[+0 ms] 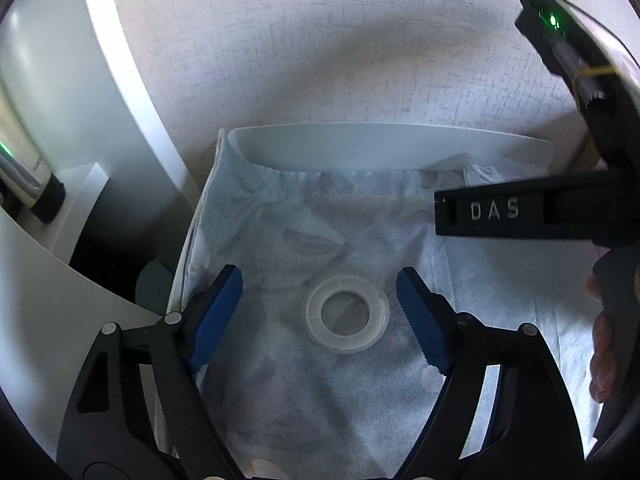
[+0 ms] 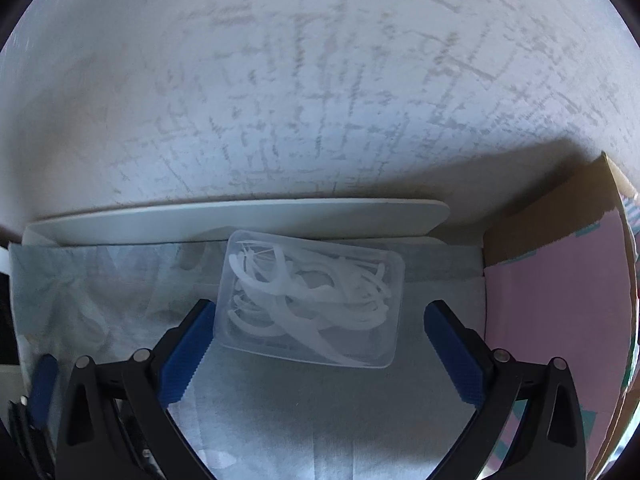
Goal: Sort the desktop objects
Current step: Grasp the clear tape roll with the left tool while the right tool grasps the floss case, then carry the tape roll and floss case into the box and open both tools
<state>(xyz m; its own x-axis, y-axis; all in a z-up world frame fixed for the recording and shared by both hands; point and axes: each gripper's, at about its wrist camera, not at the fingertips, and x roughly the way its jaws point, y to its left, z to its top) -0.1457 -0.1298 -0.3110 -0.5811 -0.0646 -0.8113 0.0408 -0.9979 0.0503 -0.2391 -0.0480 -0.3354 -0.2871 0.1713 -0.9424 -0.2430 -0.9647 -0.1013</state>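
In the left wrist view a clear plastic ring, like a roll of tape (image 1: 347, 314), lies flat on a pale blue cloth (image 1: 320, 400). My left gripper (image 1: 320, 312) is open, its blue pads on either side of the ring without touching it. The right gripper's black body marked DAS (image 1: 520, 212) reaches in from the right. In the right wrist view a clear rectangular box of white floss picks (image 2: 312, 300) lies on the cloth. My right gripper (image 2: 320, 344) is open, just in front of the box, straddling its near edge.
A white tray or lid (image 1: 380, 148) stands against the textured wall behind the cloth; it also shows in the right wrist view (image 2: 240, 220). A cardboard box with pink lining (image 2: 560, 300) stands at the right. A white tube (image 1: 24, 168) sits at the left.
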